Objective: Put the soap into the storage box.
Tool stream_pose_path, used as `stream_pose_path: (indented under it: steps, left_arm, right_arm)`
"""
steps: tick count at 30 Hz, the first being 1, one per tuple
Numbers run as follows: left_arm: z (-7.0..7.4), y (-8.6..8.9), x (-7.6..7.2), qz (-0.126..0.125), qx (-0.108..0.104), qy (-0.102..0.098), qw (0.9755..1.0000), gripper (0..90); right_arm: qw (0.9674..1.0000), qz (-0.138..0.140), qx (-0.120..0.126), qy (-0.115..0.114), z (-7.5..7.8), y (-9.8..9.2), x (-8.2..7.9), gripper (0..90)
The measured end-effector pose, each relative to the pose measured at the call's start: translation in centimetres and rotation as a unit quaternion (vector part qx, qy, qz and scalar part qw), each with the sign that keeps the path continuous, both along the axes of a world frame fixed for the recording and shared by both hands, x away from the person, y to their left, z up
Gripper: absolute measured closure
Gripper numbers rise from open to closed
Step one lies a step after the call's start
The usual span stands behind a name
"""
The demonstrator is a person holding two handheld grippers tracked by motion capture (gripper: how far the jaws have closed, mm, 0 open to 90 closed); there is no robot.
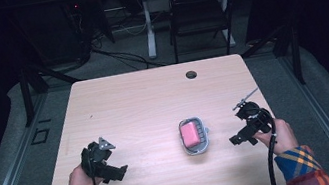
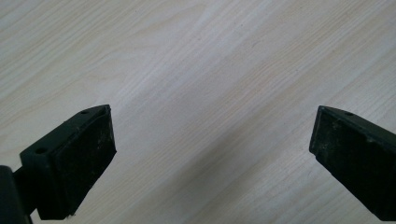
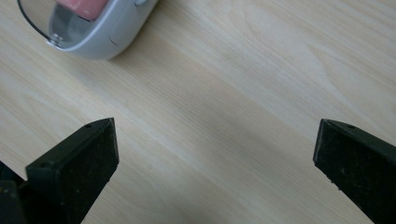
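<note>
A small grey dish holding a pink block sits on the pale wooden table, right of centre. My right gripper hovers just right of the dish, open, with nothing between its fingers. In the right gripper view the dish and the pink block lie at the top left, beyond the wide-apart jaws of the right gripper. My left gripper rests near the table's front left. In its own view the left gripper stands open over bare wood.
A dark cable hole is in the table's far edge. Behind the table stand a black folding chair and a white desk leg. Cables trail from both grippers toward the front edge.
</note>
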State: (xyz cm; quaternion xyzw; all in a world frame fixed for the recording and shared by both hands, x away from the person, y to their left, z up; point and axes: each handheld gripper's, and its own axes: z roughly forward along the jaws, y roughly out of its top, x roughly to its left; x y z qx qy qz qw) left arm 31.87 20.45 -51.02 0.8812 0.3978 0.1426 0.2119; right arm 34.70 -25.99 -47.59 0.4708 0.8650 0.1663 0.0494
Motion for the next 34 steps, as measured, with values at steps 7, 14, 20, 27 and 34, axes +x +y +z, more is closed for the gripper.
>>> stream_pose_path:
  steps: [7,14,20,27,34]
  left_arm:
    - [0.0,0.0,0.0,0.0,0.001,-0.001,1.0,0.2]
    - [0.0,-0.1,0.0,-0.002,0.002,0.001,1.0,0.2]
    - [0.0,-0.1,0.0,-0.002,0.002,0.002,1.0,0.2]
    - [-0.1,-0.1,0.0,-0.005,0.004,0.004,1.0,0.2]
    - [-0.2,-0.3,0.1,-0.009,0.009,0.006,0.9999,0.2]
  right_arm:
    - [0.9999,-0.007,0.003,0.013,-1.4,-1.6,-0.6,0.0]
    - [0.9998,-0.007,-0.01,0.013,-2.8,-2.5,-1.5,0.0]
    - [0.9995,-0.012,-0.005,0.029,-4.2,-3.5,-2.3,0.0]
    - [0.9984,-0.029,0.002,0.048,-5.4,-4.6,-2.4,0.0]
    - [0.998,-0.012,-0.011,0.06,-6.0,-4.2,-2.1,0.0]
